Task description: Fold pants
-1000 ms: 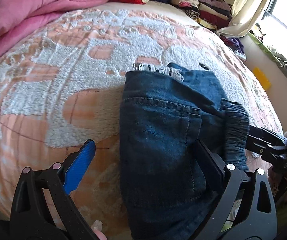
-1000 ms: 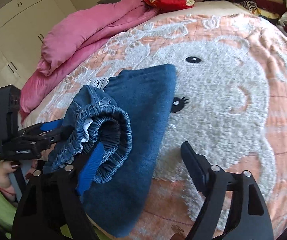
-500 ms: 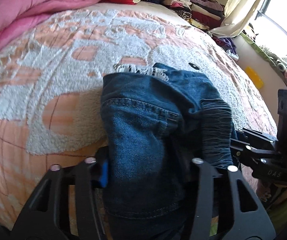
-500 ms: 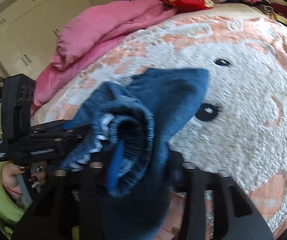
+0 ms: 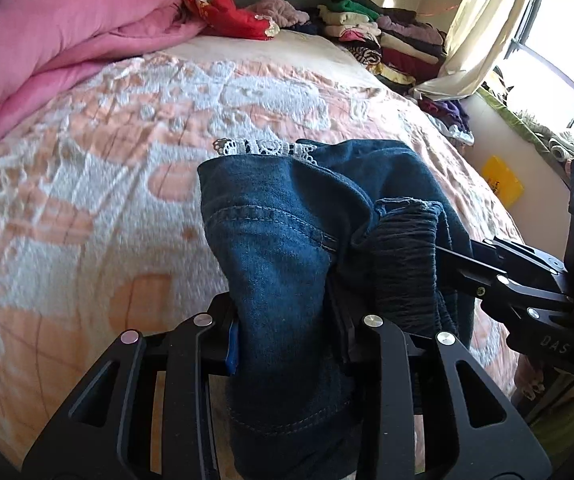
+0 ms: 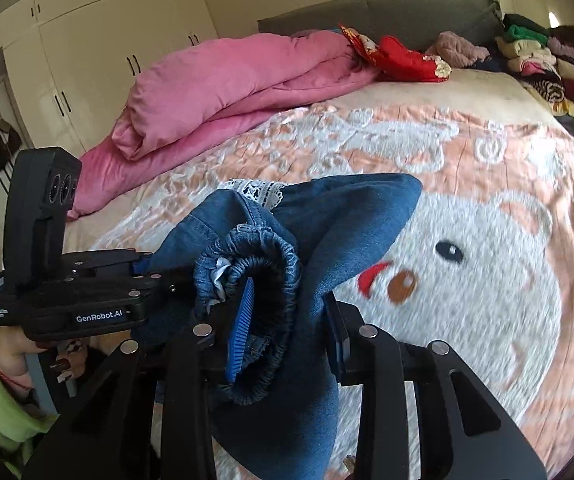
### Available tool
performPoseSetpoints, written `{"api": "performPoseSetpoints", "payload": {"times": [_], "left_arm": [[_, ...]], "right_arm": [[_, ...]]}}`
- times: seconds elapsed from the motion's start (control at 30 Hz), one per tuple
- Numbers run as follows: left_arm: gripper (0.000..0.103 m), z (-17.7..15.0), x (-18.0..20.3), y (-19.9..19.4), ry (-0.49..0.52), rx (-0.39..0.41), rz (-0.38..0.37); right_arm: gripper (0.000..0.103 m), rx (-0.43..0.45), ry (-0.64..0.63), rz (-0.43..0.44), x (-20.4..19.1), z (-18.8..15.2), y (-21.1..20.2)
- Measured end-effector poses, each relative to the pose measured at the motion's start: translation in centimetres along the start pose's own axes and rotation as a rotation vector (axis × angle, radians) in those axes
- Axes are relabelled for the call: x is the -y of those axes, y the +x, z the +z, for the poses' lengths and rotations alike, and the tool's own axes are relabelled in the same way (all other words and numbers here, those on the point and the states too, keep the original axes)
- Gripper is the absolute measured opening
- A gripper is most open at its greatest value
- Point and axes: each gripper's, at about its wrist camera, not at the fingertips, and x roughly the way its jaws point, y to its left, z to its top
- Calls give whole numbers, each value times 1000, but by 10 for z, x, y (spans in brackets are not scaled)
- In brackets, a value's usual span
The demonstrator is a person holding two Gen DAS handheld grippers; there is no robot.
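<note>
Pants: blue denim pants [image 5: 287, 248], folded into a thick bundle, are held up over the near part of the bed, between the two grippers; the far end, with a strip of white lace trim [image 5: 263, 147], reaches toward the blanket.
Waistband: the gathered elastic waistband [image 6: 263, 268] curls into a loop at the near end, with a white label showing inside it.
Left gripper: the left gripper [image 5: 287, 336] has just been closing and now clamps a fold of the denim between its narrow-set pads; a blue pad edge shows at the cloth's left side.
Right gripper: the right gripper [image 6: 287, 320] has also just been closing and pinches the waistband end; its blue ribbed pad [image 6: 241, 332] sits inside the loop of elastic, the other finger presses from outside.
Hand: a hand [image 6: 19, 356] with dark nails and a green sleeve holds the left gripper's handle.
Blanket: a peach and white fleece blanket [image 6: 487, 280] with a cartoon face covers the bed under the pants.
Quilt: a pink quilt [image 6: 227, 80] lies bunched along the far left edge.
Clothes: stacks of folded clothes [image 5: 387, 44] sit at the far right corner, near a red cloth [image 5: 231, 16].
Wardrobe: cream wardrobe doors [image 6: 107, 40] stand behind the bed.
</note>
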Motion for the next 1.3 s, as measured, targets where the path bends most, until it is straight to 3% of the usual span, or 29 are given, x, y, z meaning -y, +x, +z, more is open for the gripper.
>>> {"api": "performPoseSetpoints", "payload": {"times": [0.43,0.5,0.6,0.73,0.97,1.13,1.17,1.3], "left_arm": [[26,16,1,24,13,-6,53],[27,14,0,28,11,-18,69],[35,10,-4,32,3,-26,85],[42,8,-7,32,-9,-34,87],[72,5,-3,1,-19,27,64],[92,-6,6,-29,8,73,75],[93,-10,8,-36,16,80,80],[93,-22,16,-54,36,97,91]], "right_arm": [[33,-27,12,-62,20,10,20],[39,-42,27,-88,26,7,24],[56,-72,66,-129,37,-1,29],[62,-98,109,-160,48,-11,30],[92,1,97,-203,39,-15,-12],[92,71,47,-244,21,-18,-46],[99,79,39,-247,18,-19,-51],[98,113,13,-269,2,-28,-71]]}}
